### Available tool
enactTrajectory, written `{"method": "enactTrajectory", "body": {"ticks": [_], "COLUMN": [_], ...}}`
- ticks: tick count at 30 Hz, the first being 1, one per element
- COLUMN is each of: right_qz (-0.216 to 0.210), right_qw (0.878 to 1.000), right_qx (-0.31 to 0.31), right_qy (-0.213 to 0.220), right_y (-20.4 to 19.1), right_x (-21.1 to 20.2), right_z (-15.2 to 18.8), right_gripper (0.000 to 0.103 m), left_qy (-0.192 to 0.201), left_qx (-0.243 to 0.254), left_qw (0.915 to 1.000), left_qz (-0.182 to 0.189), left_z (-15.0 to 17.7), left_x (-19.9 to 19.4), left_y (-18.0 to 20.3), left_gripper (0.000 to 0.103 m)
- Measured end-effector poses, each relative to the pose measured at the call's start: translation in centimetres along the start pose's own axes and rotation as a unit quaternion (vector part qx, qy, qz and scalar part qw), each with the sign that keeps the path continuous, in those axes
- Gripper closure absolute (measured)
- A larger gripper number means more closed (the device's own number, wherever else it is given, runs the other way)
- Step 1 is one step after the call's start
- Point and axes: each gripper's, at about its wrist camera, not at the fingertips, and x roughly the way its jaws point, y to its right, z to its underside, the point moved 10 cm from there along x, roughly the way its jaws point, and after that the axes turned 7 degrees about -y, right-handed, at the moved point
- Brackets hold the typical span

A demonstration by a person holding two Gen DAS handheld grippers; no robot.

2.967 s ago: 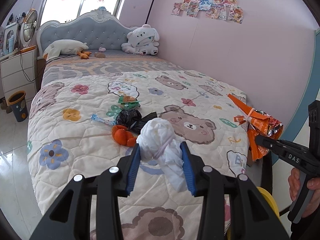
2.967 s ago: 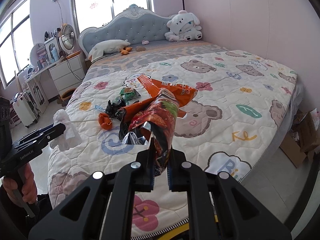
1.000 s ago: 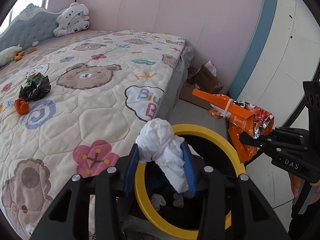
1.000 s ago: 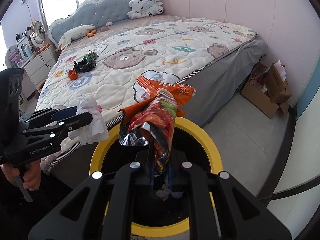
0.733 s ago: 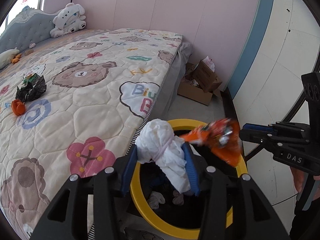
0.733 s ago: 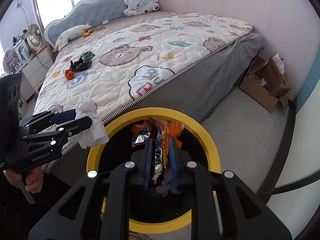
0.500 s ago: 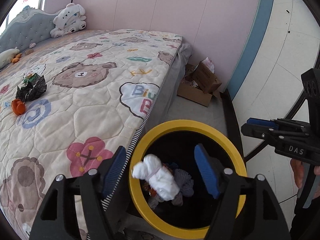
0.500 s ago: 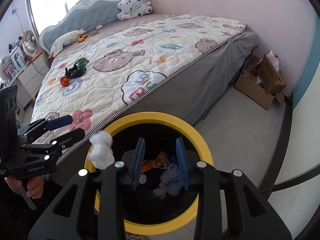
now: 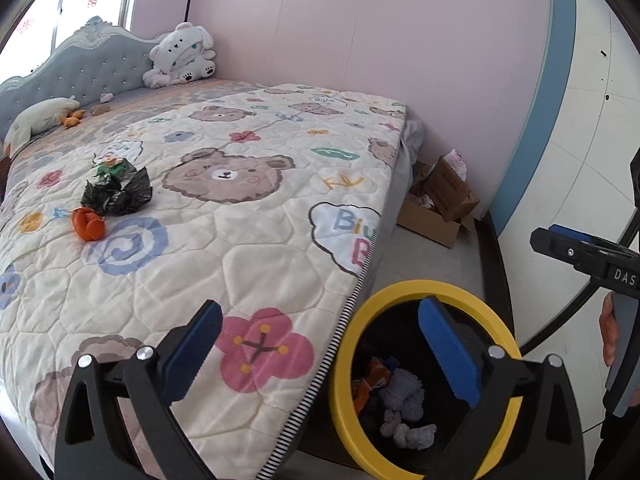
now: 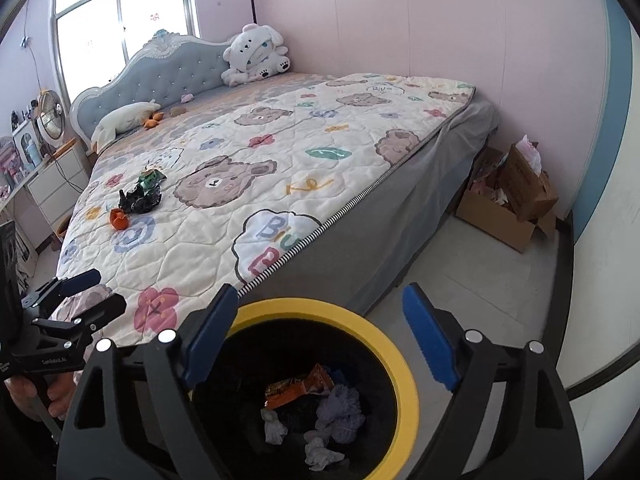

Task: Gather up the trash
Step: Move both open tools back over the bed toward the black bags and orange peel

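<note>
Now both the left gripper (image 9: 320, 354) and right gripper (image 10: 320, 340) are spread wide and empty above the yellow-rimmed bin (image 10: 404, 376), which holds probably crumpled tissues (image 10: 340, 410)

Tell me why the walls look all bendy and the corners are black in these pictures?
Both wrist views use fisheye lenses: in the left wrist view the blue wall stripe curves and the frame corners go black; in the right wrist view the window glows washed-out white, while the inside of the yellow-rimmed bin stays dark, though the trash in it still shows.
</note>
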Motion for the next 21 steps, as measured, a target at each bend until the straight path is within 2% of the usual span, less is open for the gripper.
{"method": "enactTrajectory", "body": {"ticks": [2,9,15,21], "right_qz": [-0.011,-0.051,-0.080,-0.102], "right_qw": [1.000,0.998,0.995,0.992], "right_qx": [-0.009,-0.040,-0.054,-0.072], "right_qy": [0.000,-0.005,0.008,0.010], "right_y": [-1.4,-7.0,-12.2,-17.4], "right_x": [1.0,5.9,9.9,13.5], "right_z": [-0.9,-4.5,-7.5,-10.3], "right_gripper": [0.018,0.017,0.017,0.013], "left_qy": [0.004,0.019,0.027,0.033], "left_qx": [-0.009,-0.062,-0.119,-0.152], "left_qw": [0.9999,0.9967,0.9892,0.9816], "left_qz": [-0.010,-0.049,-0.081,-0.111], "left_z": [-0.4,-1.3,-2.1,-3.0], "left_x": [-0.2,-0.9,-1.2,-1.3], "left_y": [-1.7,-8.6,-15.3,-21.2], "left_gripper": [0.008,0.008,0.008,0.008]}}
